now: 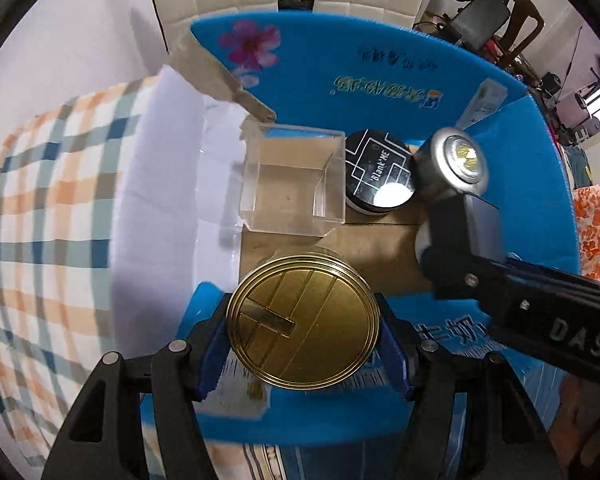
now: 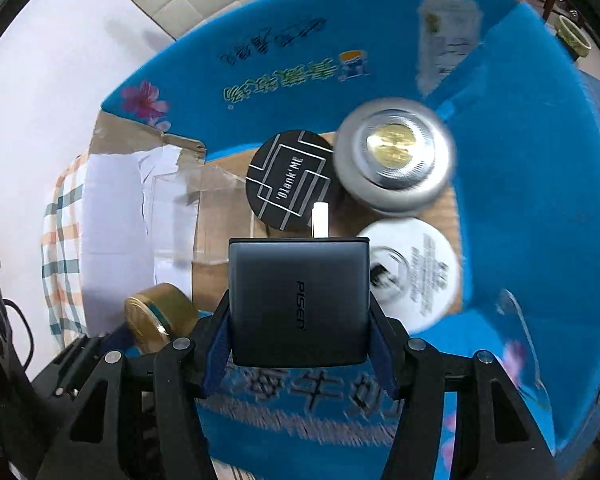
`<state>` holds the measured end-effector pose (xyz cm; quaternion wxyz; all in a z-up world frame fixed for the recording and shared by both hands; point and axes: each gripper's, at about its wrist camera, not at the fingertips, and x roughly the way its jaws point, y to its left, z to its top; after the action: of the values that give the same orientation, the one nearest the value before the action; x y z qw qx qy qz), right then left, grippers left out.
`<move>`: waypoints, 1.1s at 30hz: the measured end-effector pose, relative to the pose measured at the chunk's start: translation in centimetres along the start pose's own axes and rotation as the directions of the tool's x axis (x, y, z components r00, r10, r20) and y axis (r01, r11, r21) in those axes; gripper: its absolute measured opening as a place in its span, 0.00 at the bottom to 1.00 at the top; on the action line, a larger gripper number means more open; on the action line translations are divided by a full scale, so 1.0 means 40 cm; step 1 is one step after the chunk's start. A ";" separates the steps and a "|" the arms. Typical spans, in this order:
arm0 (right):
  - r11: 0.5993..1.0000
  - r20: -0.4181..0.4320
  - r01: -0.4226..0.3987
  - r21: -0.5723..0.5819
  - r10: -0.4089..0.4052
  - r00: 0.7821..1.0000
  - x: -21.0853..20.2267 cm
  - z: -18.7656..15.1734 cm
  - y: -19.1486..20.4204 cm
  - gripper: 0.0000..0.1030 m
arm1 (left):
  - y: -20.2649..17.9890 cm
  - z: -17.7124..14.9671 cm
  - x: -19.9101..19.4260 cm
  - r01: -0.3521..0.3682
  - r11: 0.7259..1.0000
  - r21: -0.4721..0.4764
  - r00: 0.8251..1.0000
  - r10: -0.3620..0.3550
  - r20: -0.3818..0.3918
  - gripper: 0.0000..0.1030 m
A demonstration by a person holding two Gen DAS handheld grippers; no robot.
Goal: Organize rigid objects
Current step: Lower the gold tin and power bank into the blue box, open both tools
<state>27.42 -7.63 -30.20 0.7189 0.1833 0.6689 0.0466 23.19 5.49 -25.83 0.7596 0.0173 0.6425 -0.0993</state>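
Sitting inside blue box [image 2: 520, 200]: black tin [image 2: 290, 178], silver jar [image 2: 396, 160].

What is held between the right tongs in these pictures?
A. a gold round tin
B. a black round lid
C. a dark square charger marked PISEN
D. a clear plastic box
C: the right tongs clamp the dark PISEN charger by its two sides.

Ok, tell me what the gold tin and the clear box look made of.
Gold tin: probably metal, glossy gold finish; its lid shows embossed lines, a rolled rim and sharp reflections.
Clear box: likely hard plastic or acrylic; see-through walls with bright glare along crisp edges.
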 end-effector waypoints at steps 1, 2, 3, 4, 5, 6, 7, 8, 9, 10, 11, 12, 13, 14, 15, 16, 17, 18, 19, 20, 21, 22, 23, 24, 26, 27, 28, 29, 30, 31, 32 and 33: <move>1.000 -0.010 0.003 -0.002 -0.003 1.000 0.015 0.008 0.005 0.60 | 0.003 0.006 0.011 0.005 1.000 -0.001 1.000 -0.005 -0.009 0.61; 1.000 -0.021 0.003 -0.005 -0.003 1.000 0.029 0.015 0.010 0.60 | 0.009 0.009 0.025 0.017 1.000 -0.005 1.000 -0.017 -0.021 0.61; 1.000 -0.030 -0.001 -0.003 0.001 1.000 0.041 0.020 0.013 0.60 | 0.013 0.012 0.032 0.024 1.000 -0.007 0.999 -0.024 -0.026 0.61; 1.000 -0.035 -0.002 -0.001 0.002 0.999 0.051 0.025 0.017 0.60 | 0.019 0.015 0.041 0.025 1.000 -0.009 0.999 -0.025 -0.032 0.61; 1.000 -0.039 -0.003 -0.003 0.003 0.999 0.057 0.030 0.022 0.60 | 0.024 0.017 0.048 0.024 1.000 -0.012 0.999 -0.025 -0.035 0.61; 1.000 -0.045 -0.006 -0.005 0.006 0.999 0.065 0.035 0.028 0.60 | 0.029 0.018 0.053 0.026 1.000 -0.014 0.999 -0.026 -0.039 0.61; 1.000 -0.049 -0.010 -0.004 0.010 0.999 0.069 0.039 0.029 0.60 | 0.032 0.019 0.059 0.035 0.999 -0.016 0.998 -0.035 -0.046 0.61; 1.000 -0.054 -0.012 -0.005 0.012 0.998 0.070 0.039 0.034 0.60 | 0.037 0.021 0.066 0.045 0.999 -0.019 0.997 -0.046 -0.055 0.61; 1.000 -0.061 -0.010 -0.006 0.010 0.998 0.077 0.043 0.037 0.60 | 0.036 0.028 0.071 0.048 0.999 -0.021 0.997 -0.049 -0.060 0.61; 1.000 -0.070 -0.005 -0.006 0.004 0.998 0.082 0.044 0.036 0.60 | 0.036 0.029 0.076 0.050 0.999 -0.020 0.997 -0.051 -0.066 0.61; 1.000 -0.084 -0.002 -0.002 0.002 0.996 0.091 0.045 0.032 0.60 | 0.037 0.029 0.080 0.053 0.998 -0.021 0.996 -0.054 -0.071 0.61; 1.000 -0.096 -0.002 0.006 0.003 0.995 0.103 0.046 0.027 0.60 | 0.039 0.028 0.084 0.057 0.998 -0.024 0.995 -0.059 -0.075 0.61; 1.000 -0.103 0.002 0.008 -0.001 0.995 0.109 0.044 0.025 0.60 | 0.043 0.031 0.088 0.059 0.998 -0.027 0.995 -0.061 -0.080 0.61; 1.000 -0.100 0.006 0.006 -0.005 0.995 0.114 0.044 0.024 0.60 | 0.043 0.029 0.095 0.058 0.998 -0.027 0.993 -0.061 -0.096 0.61; 1.000 -0.086 0.015 -0.003 -0.015 0.996 0.114 0.044 0.028 0.60 | 0.042 0.030 0.099 0.055 0.998 -0.027 0.993 -0.058 -0.105 0.61; 1.000 -0.079 0.023 -0.010 -0.023 0.997 0.113 0.044 0.031 0.60 | 0.043 0.031 0.101 0.055 0.998 -0.028 0.993 -0.058 -0.107 0.61; 0.999 -0.079 0.031 -0.015 -0.032 0.996 0.114 0.045 0.032 0.60 | 0.044 0.029 0.101 0.053 0.998 -0.030 0.993 -0.056 -0.107 0.61; 0.999 -0.080 0.037 -0.018 -0.038 0.996 0.116 0.047 0.034 0.61 | 0.045 0.027 0.101 0.053 0.998 -0.031 0.993 -0.056 -0.106 0.61; 0.999 -0.083 0.040 -0.023 -0.042 0.996 0.115 0.047 0.034 0.61 | 0.046 0.026 0.102 0.054 0.998 -0.033 0.992 -0.057 -0.110 0.61; 0.999 -0.085 0.044 -0.030 -0.047 0.995 0.117 0.046 0.036 0.62 | 0.048 0.024 0.105 0.055 0.998 -0.037 0.990 -0.059 -0.126 0.61; 0.998 -0.084 0.046 -0.032 -0.048 0.995 0.117 0.045 0.037 0.63 | 0.049 0.024 0.109 0.055 0.998 -0.041 0.988 -0.060 -0.142 0.61; 0.998 -0.082 0.047 -0.036 -0.049 0.995 0.116 0.043 0.040 0.63 | 0.051 0.023 0.109 0.055 0.997 -0.045 0.987 -0.061 -0.150 0.61; 0.998 -0.076 0.049 -0.045 -0.052 0.996 0.111 0.042 0.043 0.63 | 0.055 0.020 0.105 0.057 0.997 -0.050 0.986 -0.064 -0.152 0.61; 0.997 -0.068 0.049 -0.052 -0.053 0.996 0.104 0.040 0.045 0.65 | 0.058 0.016 0.098 0.057 0.997 -0.052 0.987 -0.064 -0.150 0.61; 0.997 -0.061 0.047 -0.059 -0.051 0.997 0.092 0.038 0.049 0.66 | 0.060 0.012 0.081 0.046 0.998 -0.048 0.988 -0.053 -0.143 0.61; 0.997 -0.057 0.048 -0.062 -0.052 0.997 0.084 0.036 0.050 0.66 | 0.059 0.011 0.075 0.039 0.998 -0.044 0.989 -0.045 -0.140 0.61; 0.997 -0.053 0.052 -0.066 -0.055 0.997 0.078 0.035 0.051 0.67 | 0.055 0.008 0.067 0.031 0.999 -0.040 0.990 -0.036 -0.135 0.61; 0.996 -0.045 0.057 -0.071 -0.060 0.997 0.069 0.033 0.051 0.72 | 0.055 0.006 0.056 0.023 0.999 -0.037 0.991 -0.028 -0.130 0.61; 0.995 -0.035 0.060 -0.074 -0.062 0.997 0.059 0.027 0.052 0.74 | 0.038 0.019 0.051 0.021 0.999 -0.036 0.991 -0.025 -0.128 0.61; 0.995 -0.023 0.066 -0.077 -0.068 0.997 0.048 0.023 0.052 0.75 | 0.035 0.024 0.041 0.018 0.999 -0.036 0.992 -0.022 -0.127 0.61; 0.994 -0.016 0.072 -0.079 -0.073 0.997 0.020 0.026 0.033 0.75 | 0.035 0.028 0.031 0.014 0.999 -0.038 0.992 -0.018 -0.123 0.61; 0.993 -0.006 0.082 -0.086 -0.083 0.997 0.005 0.023 0.030 0.75 | 0.035 0.035 0.022 0.011 0.999 -0.040 0.993 -0.016 -0.119 0.65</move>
<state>28.55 -6.65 -29.97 0.7242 0.1244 0.6767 0.0464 24.94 6.52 -26.58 0.7193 0.0039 0.6887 -0.0905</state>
